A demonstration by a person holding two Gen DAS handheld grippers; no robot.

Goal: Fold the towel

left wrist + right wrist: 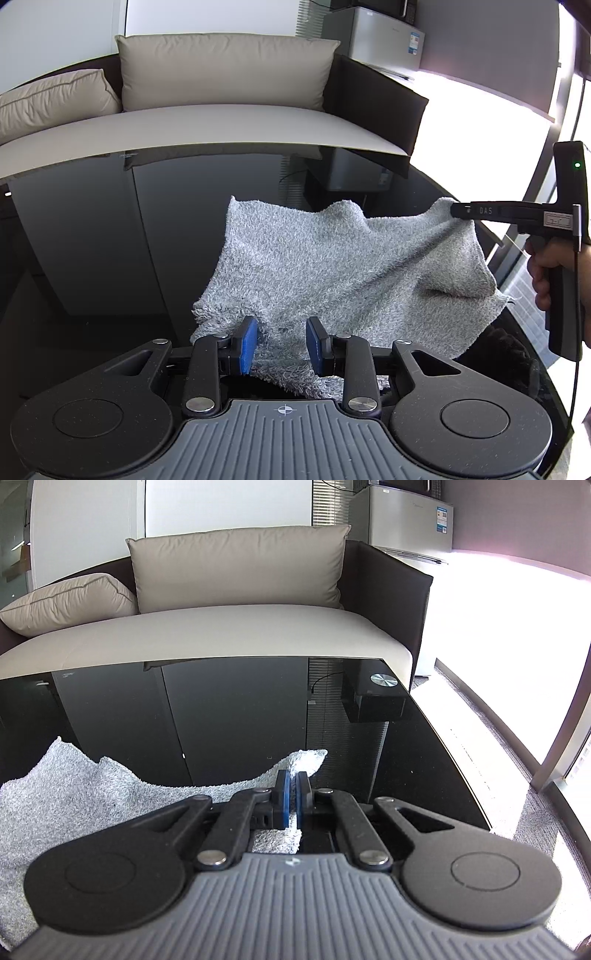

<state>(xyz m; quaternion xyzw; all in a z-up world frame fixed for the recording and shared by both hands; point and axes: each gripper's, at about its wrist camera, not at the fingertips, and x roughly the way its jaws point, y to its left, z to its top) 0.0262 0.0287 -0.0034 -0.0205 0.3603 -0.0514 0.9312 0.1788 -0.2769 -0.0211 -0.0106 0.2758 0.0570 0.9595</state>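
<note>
Behind my glossy black counter (229, 716) sits a beige sofa (221, 122). On the counter lies the grey towel (314, 273); my right gripper (291, 794) has its jaws clamped on one lifted corner, while my left gripper (282, 345) straddles the near edge, jaws apart.

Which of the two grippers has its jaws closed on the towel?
The right gripper: its blue pads pinch a towel corner. The left gripper has a gap between its pads.
</note>
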